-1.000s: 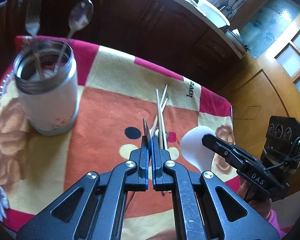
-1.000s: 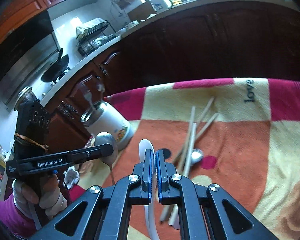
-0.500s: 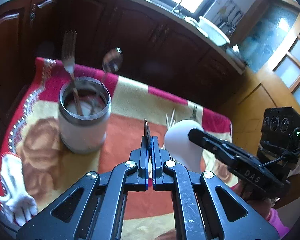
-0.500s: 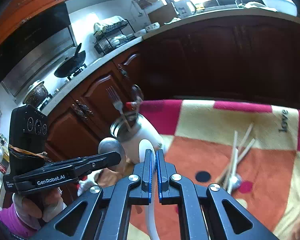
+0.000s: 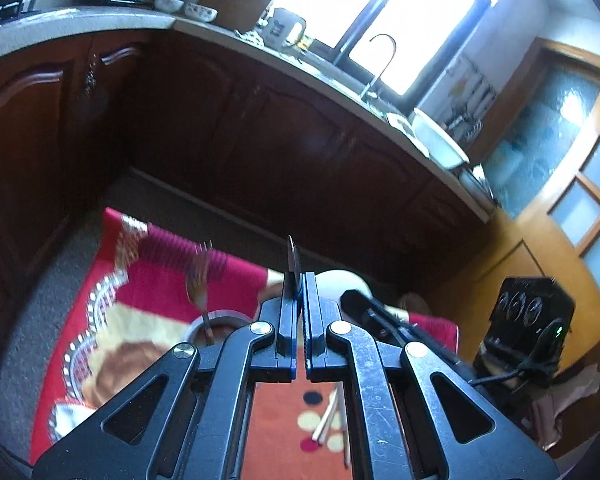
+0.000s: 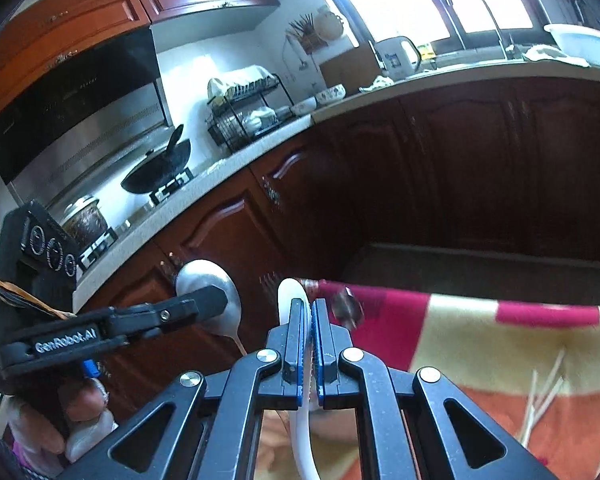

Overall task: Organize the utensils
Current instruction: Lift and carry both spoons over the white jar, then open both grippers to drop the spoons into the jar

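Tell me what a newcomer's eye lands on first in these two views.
The left gripper is clamped on a shiny metal spoon, raised against the dark wooden cabinets. The right gripper pinches a white plastic spoon edge-on. Lower down, a silver fork stands in a steel utensil canister on the red and orange blanket.

blanket (image 5: pixel 160 280): red, cream, orange patches | ladle (image 6: pixel 290 292): white | spoon (image 6: pixel 216 284): silver | cabinets (image 6: pixel 480 168): dark brown
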